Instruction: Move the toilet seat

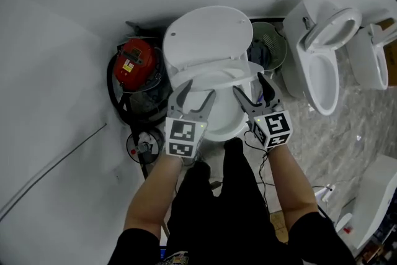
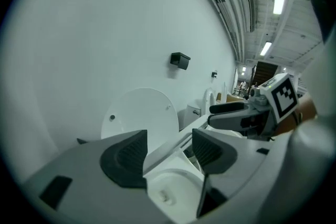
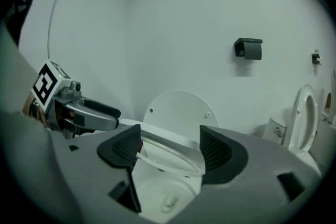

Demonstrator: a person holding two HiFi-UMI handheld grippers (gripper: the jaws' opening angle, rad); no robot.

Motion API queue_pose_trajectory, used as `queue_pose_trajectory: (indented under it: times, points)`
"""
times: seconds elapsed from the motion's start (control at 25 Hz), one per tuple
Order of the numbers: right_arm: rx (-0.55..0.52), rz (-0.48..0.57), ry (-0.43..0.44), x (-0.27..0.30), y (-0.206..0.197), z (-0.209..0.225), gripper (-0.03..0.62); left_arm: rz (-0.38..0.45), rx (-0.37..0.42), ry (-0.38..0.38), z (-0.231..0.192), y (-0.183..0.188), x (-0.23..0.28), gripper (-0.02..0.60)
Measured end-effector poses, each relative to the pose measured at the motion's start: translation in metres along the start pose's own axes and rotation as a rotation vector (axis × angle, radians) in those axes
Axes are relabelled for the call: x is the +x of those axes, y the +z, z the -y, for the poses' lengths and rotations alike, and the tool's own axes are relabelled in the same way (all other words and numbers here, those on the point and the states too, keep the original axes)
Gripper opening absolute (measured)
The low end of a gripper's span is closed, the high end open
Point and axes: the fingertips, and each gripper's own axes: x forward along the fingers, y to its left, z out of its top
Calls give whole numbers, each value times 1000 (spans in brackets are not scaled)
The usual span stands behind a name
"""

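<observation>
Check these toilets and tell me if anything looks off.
The toilet seat hangs half raised, neither flat on the bowl nor against the upright lid, with the left gripper and right gripper at its sides. A red canister vacuum and its hose sit wedged beside the bowl.

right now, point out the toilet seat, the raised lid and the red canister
toilet seat [image 3: 171,146]: right gripper view, on the ring's white top face
raised lid [image 1: 208,34]: head view, middle of its upright face
red canister [image 1: 136,64]: head view, on its red top
</observation>
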Motion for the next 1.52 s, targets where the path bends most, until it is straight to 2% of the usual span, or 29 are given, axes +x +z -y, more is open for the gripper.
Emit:
queue_pose_trajectory:
  times: [0.2,0.4,0.8,1.24,1.4,1.52]
  points:
    - [-4,15,84,39,29,11,354,41,-40,127,-32,29,13,223]
    - [-34,16,156,76,55,21,351,64,-55,226,-51,53,32,209]
    - [-30,9,235,133,84,44,348,68,-68,325,-70,90,62,206]
    - [-24,-16,239,176,93,61,344,72,-82,358,-73,100,55,196]
    - [2,-25,195,183,96,65,333,66,-112,320,-68,95,50,186]
    - [-5,-21,168,182,100,66,289,70,-126,283,-62,95,48,175]
